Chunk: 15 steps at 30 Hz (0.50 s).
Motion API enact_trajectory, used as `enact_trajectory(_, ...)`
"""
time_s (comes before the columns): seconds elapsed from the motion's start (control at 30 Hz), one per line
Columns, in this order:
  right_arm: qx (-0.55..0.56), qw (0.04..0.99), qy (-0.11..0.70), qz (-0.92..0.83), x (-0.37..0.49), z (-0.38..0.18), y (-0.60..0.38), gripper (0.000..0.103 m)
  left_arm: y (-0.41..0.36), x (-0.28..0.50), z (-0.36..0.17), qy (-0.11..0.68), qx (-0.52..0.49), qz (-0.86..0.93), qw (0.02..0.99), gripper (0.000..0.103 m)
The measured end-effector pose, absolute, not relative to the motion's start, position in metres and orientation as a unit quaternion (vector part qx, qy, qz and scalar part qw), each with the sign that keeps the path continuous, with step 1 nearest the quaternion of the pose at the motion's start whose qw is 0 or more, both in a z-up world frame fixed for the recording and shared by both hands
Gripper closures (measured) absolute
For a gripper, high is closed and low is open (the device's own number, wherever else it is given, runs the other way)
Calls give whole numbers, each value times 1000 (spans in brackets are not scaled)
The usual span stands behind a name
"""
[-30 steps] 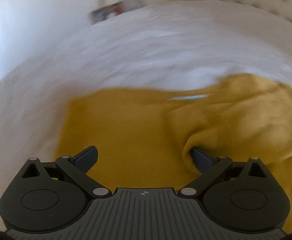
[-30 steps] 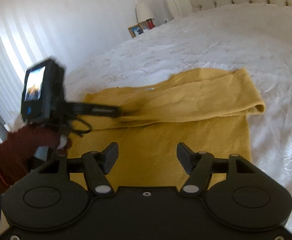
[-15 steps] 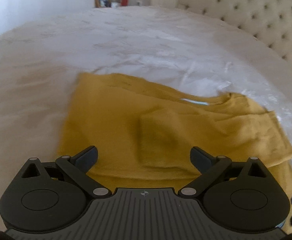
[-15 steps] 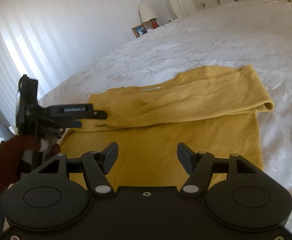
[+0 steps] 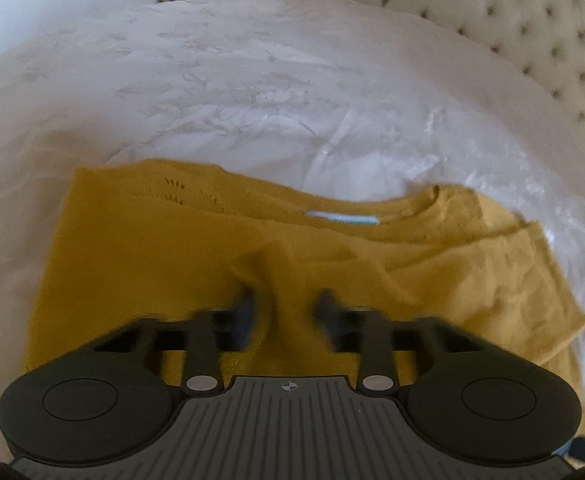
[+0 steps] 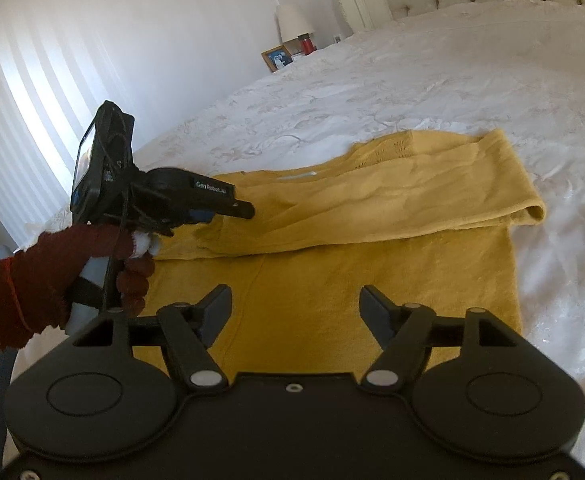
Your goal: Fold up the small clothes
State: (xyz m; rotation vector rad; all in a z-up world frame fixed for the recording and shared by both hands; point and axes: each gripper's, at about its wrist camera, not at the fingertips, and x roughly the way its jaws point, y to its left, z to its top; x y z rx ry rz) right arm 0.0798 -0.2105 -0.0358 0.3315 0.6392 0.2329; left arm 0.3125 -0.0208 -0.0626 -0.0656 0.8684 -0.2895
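Since half a second ago: left tongs point(image 5: 283, 309) narrowed from wide to partly closed around a raised fold of mustard knit sweater point(image 6: 332, 280), motion-blurred; whether gripped, cannot tell. Right tongs point(image 6: 295, 312) wide apart, empty, hovering over the hem. Risk: thin pinch slipping, sleeve fold dragging askew. Sweater: sleeve folded across body, pale neck label, flat on white bedspread point(image 5: 252, 80).
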Motion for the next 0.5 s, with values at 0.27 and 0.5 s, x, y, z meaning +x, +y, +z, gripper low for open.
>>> enact_trajectory(0.27, 150, 931, 313, 114, 81, -33, -209, 30, 1, 288, 2, 338, -38, -159, 927, 94)
enact_trajectory(0.5, 133, 933, 317, 102, 95, -34, -213, 30, 46, 308, -13, 372, -38, -120, 920, 94)
